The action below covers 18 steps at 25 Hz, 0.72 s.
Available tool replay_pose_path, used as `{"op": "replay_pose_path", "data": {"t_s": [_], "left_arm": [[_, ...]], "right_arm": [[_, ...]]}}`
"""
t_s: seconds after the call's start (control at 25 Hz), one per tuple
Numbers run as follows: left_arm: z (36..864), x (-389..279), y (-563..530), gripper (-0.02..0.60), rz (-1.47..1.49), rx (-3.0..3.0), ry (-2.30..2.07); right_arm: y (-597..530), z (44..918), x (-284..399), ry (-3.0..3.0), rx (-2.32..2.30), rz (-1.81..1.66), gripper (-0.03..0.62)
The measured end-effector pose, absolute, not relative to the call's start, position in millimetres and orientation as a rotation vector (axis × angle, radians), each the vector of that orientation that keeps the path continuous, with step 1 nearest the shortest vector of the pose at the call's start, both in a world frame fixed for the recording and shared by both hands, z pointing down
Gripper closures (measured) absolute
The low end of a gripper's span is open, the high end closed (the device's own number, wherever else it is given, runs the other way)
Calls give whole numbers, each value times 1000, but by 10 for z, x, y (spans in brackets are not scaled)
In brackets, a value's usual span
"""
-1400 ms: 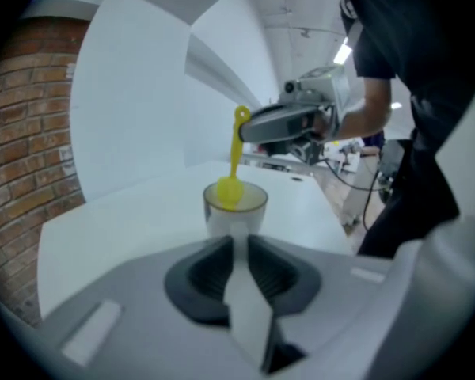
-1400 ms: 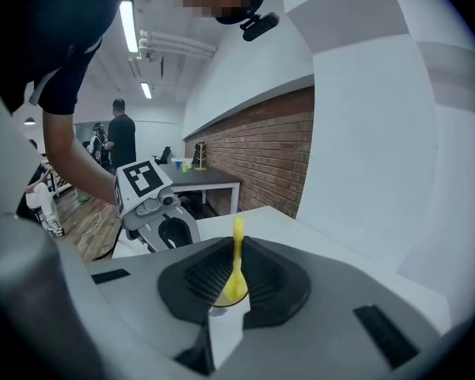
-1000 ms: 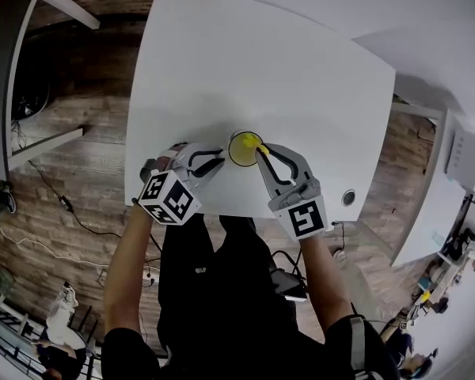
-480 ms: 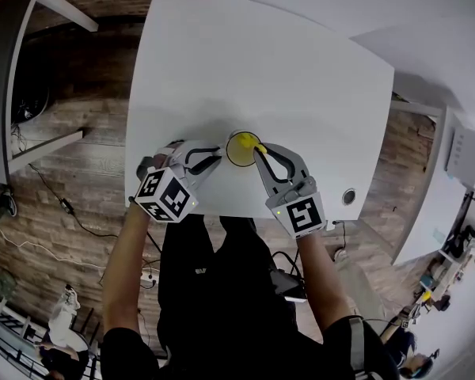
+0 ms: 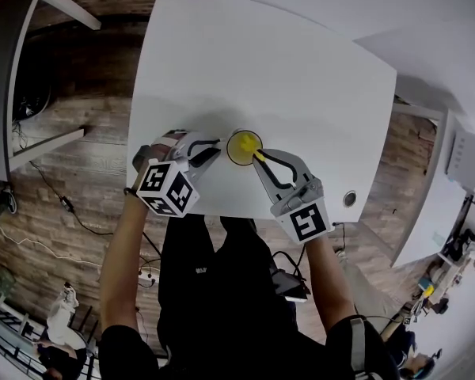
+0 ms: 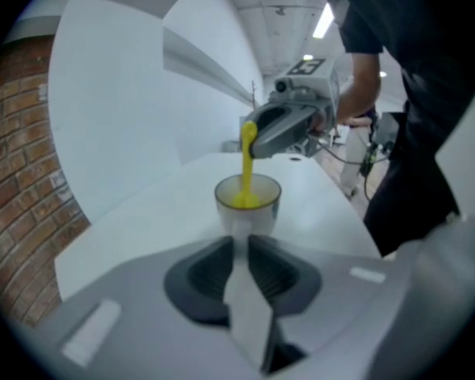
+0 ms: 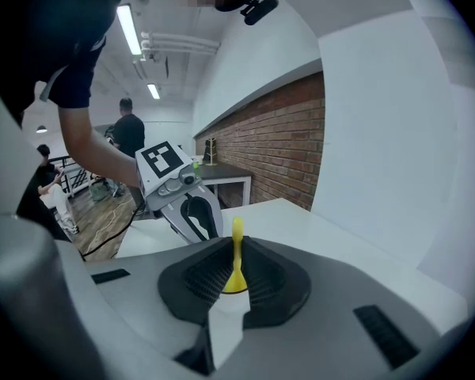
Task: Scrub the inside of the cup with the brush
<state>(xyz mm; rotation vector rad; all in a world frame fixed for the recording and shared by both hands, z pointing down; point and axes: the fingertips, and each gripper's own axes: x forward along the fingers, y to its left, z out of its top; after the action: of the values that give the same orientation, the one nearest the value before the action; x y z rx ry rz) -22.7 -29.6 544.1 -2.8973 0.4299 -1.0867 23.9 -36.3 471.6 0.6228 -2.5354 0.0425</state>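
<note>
Cup [image 5: 244, 147] centre frame, left gripper [image 6: 239, 242] jaws narrow, pinching its near side, right gripper [image 7: 236, 250] clamps brush [image 6: 246, 169] inside: best press bristles to wall, swirl steadily.

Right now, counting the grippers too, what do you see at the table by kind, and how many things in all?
Cups: 1, the cup.
Brushes: 1, the yellow brush, head down in the cup.
Grippers: 2, the left gripper at the cup's side and the right gripper on the brush.
Total: 4.
</note>
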Motion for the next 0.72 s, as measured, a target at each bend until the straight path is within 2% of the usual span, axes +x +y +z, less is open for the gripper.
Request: {"op": "replay_pose_path", "data": {"t_s": [0.4, 0.72], "left_arm": [[5448, -232, -284, 522, -1084, -2899, 373], [5441, -238, -278, 523, -1074, -2906, 367]], "right_arm": [[-431, 4515, 107, -2575, 427, -56, 565], [-518, 4778, 142, -2533, 433, 9, 565]]}}
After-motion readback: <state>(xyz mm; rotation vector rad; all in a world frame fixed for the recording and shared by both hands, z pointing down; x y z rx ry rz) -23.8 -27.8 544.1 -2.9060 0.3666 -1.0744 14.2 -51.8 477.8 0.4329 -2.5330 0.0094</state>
